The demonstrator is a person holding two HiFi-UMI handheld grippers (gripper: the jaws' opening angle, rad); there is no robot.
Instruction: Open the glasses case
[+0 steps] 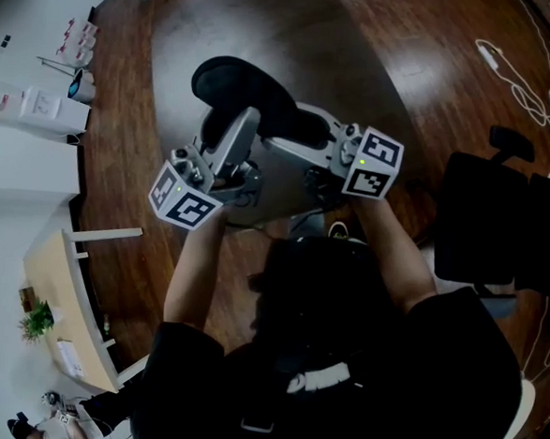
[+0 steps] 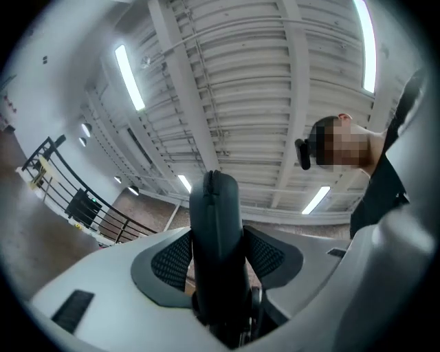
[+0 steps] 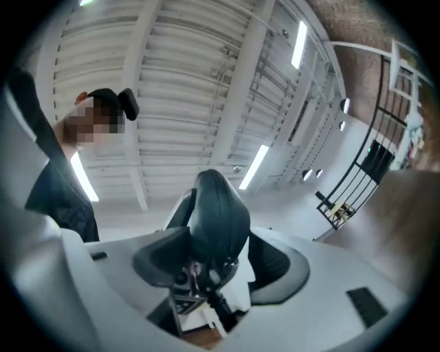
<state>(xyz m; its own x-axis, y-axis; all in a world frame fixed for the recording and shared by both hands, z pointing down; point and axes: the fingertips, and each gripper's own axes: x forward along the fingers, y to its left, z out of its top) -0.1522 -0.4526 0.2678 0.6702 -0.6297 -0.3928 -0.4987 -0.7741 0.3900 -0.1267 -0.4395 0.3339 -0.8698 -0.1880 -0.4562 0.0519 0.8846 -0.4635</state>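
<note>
A black zip glasses case (image 1: 249, 98) is held up in front of the person, over the floor. In the left gripper view the case (image 2: 216, 227) stands on edge with its seam facing the camera, and both dark pads press its sides: my left gripper (image 2: 217, 258) is shut on it. My left gripper (image 1: 236, 138) comes up from below left. My right gripper (image 1: 290, 142) reaches in from the right. In the right gripper view the case (image 3: 218, 212) sits between that gripper's (image 3: 218, 244) jaws, with a gap at the right pad; its jaws stand open.
A black office chair (image 1: 500, 225) stands at the right, with white cables (image 1: 521, 83) on the wooden floor beyond. A pale desk (image 1: 59, 288) with a small plant (image 1: 37, 320) is at the left, white boxes (image 1: 34, 110) further up. Both gripper views look up at a ribbed ceiling (image 2: 275, 75).
</note>
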